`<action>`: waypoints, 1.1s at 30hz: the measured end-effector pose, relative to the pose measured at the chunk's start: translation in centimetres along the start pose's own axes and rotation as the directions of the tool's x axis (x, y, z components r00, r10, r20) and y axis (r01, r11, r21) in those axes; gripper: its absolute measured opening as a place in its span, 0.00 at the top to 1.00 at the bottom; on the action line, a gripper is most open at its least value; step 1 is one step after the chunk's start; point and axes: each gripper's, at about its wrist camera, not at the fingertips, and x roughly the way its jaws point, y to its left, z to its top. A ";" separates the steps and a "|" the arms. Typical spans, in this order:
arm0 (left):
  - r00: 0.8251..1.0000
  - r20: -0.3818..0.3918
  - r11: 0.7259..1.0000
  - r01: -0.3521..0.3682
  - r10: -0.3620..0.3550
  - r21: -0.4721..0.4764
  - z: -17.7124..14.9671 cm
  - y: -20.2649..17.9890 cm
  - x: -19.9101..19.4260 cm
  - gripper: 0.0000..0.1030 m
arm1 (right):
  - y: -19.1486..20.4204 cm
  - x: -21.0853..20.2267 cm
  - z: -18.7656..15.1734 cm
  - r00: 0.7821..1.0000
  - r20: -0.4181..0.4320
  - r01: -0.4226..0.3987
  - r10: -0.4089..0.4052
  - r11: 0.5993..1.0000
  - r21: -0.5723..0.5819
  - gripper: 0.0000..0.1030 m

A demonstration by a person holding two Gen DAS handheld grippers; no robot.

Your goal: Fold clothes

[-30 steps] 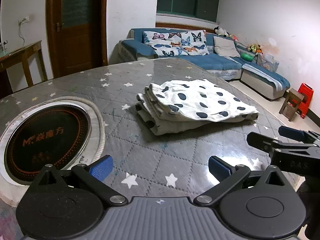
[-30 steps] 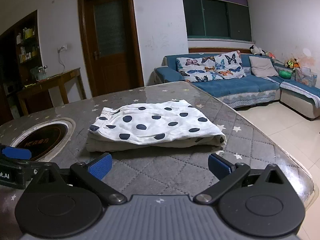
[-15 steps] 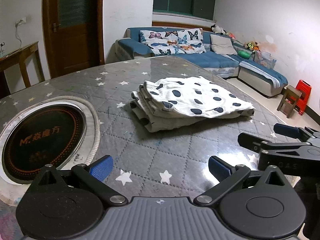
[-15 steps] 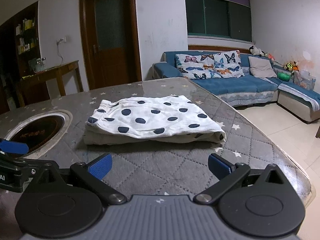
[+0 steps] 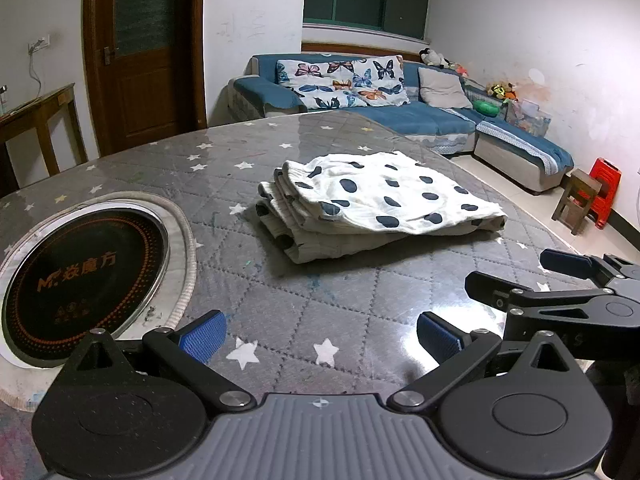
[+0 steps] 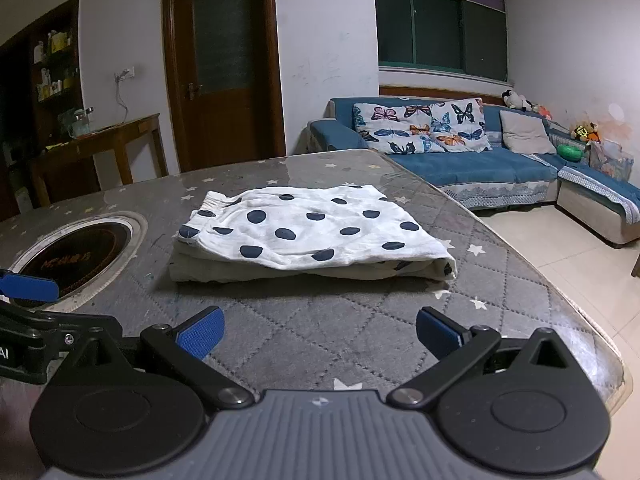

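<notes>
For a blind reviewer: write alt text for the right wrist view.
A folded white garment with dark polka dots lies on a grey star-patterned table, beyond the open right gripper. A round inset cooktop sits left, a blue sofa behind.

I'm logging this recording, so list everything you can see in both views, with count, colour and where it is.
folded garment: one, white with dark blue dots, on the table, ahead of both grippers
table: one, grey quilted cover with white stars
induction hob: one, black with a pale ring, set into the table left of the garment
sofa: one, blue, L-shaped, along the far and right walls
butterfly cushions: two, white, on the sofa
plain cushion: one, beige, on the sofa
door: one, brown wood, far wall
side table: one, brown wood, left of the door
stools: two, one brown, one red, right wall
left gripper: black, blue fingers, open
right gripper: black, blue fingers, open
</notes>
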 end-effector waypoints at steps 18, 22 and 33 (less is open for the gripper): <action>1.000 -0.007 1.000 0.011 -0.011 0.016 -0.2 -0.7 -0.1 0.00 | 0.2 -0.1 -0.1 1.000 -0.004 -0.006 0.006 1.000 -0.001 0.00; 1.000 -0.010 1.000 0.014 -0.013 0.020 -0.3 -0.9 -0.1 0.00 | 0.2 -0.1 -0.2 1.000 -0.005 -0.006 0.006 1.000 -0.001 0.00; 1.000 -0.008 1.000 0.016 -0.016 0.025 -0.4 -1.2 -0.1 0.00 | 0.1 -0.2 -0.3 1.000 -0.002 -0.006 0.006 1.000 0.007 0.00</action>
